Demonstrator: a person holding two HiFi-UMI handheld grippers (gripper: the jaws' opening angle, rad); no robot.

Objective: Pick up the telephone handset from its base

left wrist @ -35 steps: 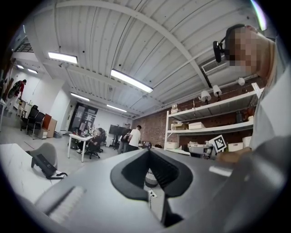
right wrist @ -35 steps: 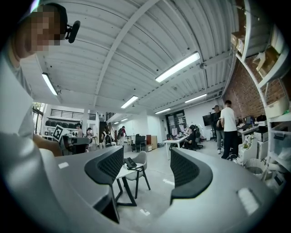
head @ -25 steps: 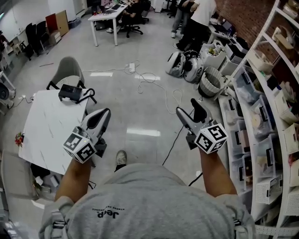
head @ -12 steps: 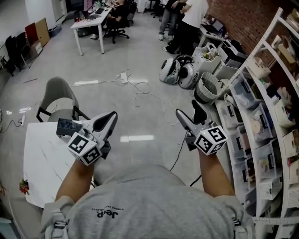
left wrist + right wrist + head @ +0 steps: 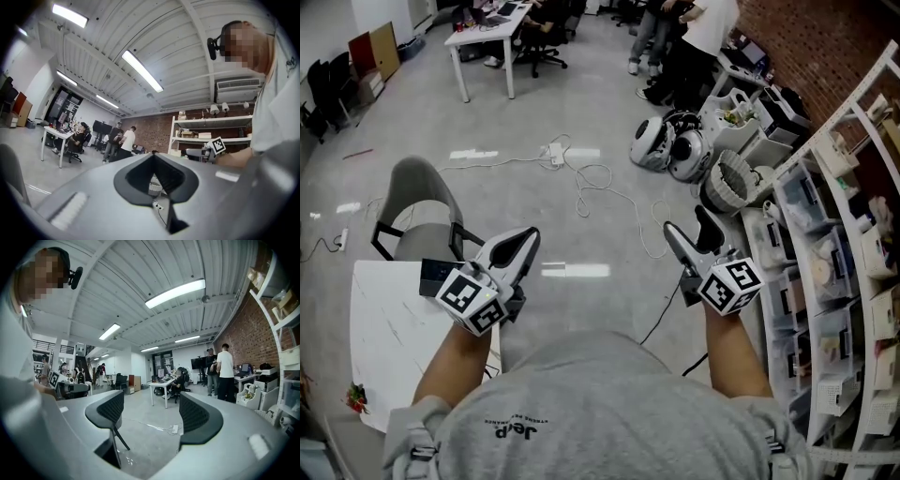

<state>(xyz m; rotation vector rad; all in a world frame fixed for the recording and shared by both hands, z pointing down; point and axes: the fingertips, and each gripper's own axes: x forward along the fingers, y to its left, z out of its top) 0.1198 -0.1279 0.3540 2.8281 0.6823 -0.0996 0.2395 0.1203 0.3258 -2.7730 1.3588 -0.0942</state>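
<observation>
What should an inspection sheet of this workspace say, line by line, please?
surface: white table, lower left in the head view.
job's things: dark telephone at the table's far edge, partly behind the left gripper; handset not distinguishable.
clutter: small red thing at the table's left edge.
grippers: left shut, empty; right gripper open, jaws just opened wider, nothing between.
cables: loose cables and a power strip on the floor.
surroundings: grey chair, shelves at right, people at far end.
</observation>
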